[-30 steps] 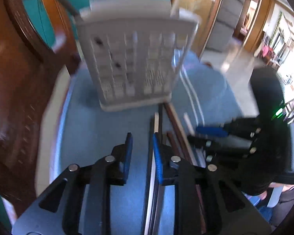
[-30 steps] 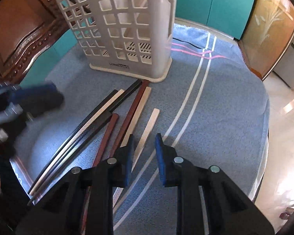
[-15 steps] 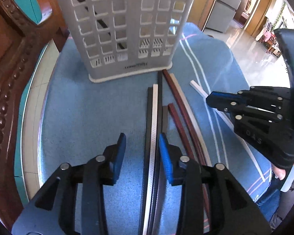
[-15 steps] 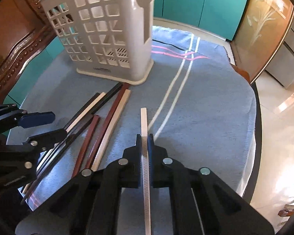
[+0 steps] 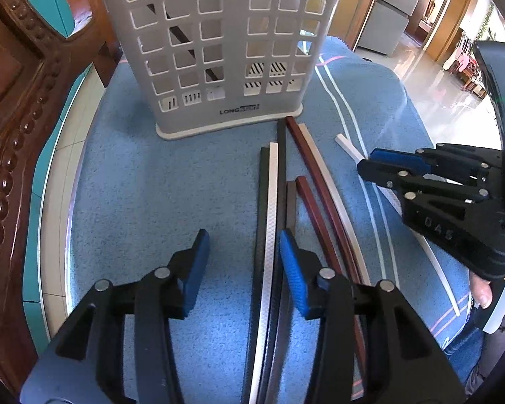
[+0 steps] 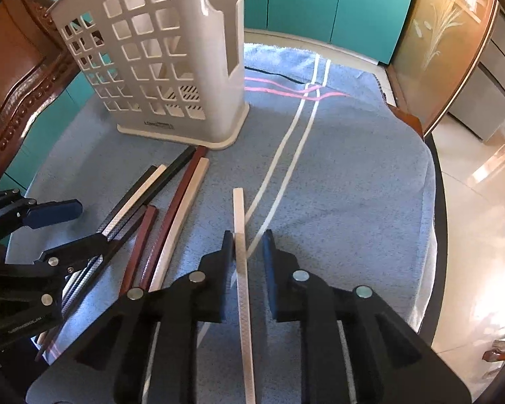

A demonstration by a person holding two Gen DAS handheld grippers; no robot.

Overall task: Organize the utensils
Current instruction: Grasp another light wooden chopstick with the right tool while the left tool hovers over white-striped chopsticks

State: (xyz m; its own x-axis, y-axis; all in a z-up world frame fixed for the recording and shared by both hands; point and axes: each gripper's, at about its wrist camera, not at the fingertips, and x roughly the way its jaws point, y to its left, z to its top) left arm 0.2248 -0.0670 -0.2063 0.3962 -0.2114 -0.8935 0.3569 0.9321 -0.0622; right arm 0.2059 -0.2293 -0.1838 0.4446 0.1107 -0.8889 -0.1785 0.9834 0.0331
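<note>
Picking-up step: the right claw [image 6: 247, 245] has just loosened around the white chopstick [image 6: 242, 269] — pads not gripping. The left claw [image 5: 244, 262], jaws just widening, straddles the black-and-white pair [image 5: 267, 235]. Next — close, then lift toward the holder [image 5: 219, 50].

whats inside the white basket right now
One dark chopstick leans diagonally inside the white basket, seen through the grid holes. The right half looks empty, though the walls hide parts.

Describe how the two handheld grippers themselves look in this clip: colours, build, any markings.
Both match: the left gripper and right gripper have black plastic linkage arms with round silver pivot pins, ending in flat blue textured pads. Seen from the left wrist, the right gripper carries raised lettering on its side and a green light on the dark body behind it.
</note>
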